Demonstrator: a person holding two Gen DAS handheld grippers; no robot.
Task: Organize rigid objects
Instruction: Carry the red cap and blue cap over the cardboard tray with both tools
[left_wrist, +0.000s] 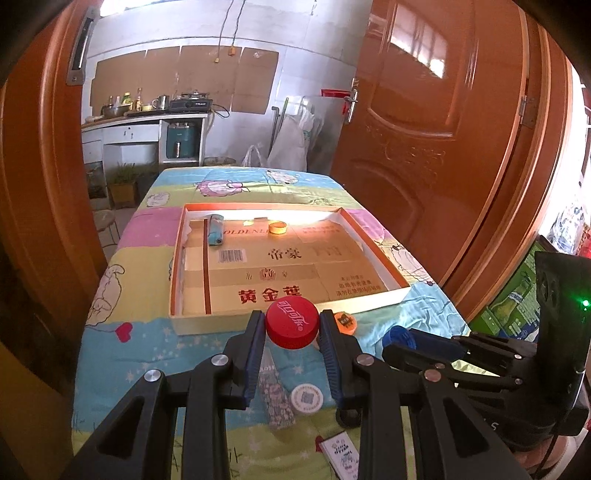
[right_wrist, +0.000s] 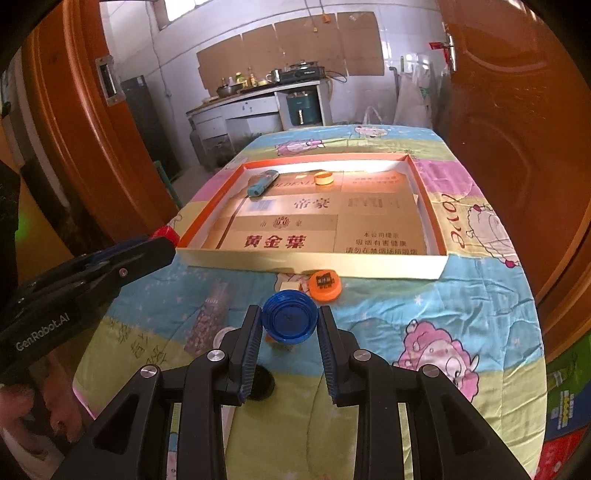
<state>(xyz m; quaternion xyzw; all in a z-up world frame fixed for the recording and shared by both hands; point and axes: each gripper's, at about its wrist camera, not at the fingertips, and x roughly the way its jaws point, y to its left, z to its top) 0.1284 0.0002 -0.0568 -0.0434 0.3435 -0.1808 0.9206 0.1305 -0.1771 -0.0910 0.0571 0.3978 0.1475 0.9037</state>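
My left gripper (left_wrist: 292, 325) is shut on a red bottle cap (left_wrist: 292, 324), held above the cloth just short of the near wall of the shallow cardboard tray (left_wrist: 295, 315). My right gripper (right_wrist: 290, 325) is shut on a blue bottle cap (right_wrist: 290, 322), open side facing the camera, a little before the tray (right_wrist: 314, 265). Inside the tray lie a blue lighter (left_wrist: 215, 230) (right_wrist: 261, 183) and a yellow cap (left_wrist: 277, 227) (right_wrist: 324, 178) near the far wall. An orange cap (right_wrist: 325, 283) (left_wrist: 345, 322) lies on the cloth by the tray's front edge.
A patterned long flat item (left_wrist: 275, 397) (right_wrist: 208, 317), a white round lid (left_wrist: 306, 398), a small card (left_wrist: 341, 452) and a dark cap (right_wrist: 263, 384) lie on the cartoon-print cloth under the grippers. Orange doors flank the table on both sides. A kitchen counter stands beyond.
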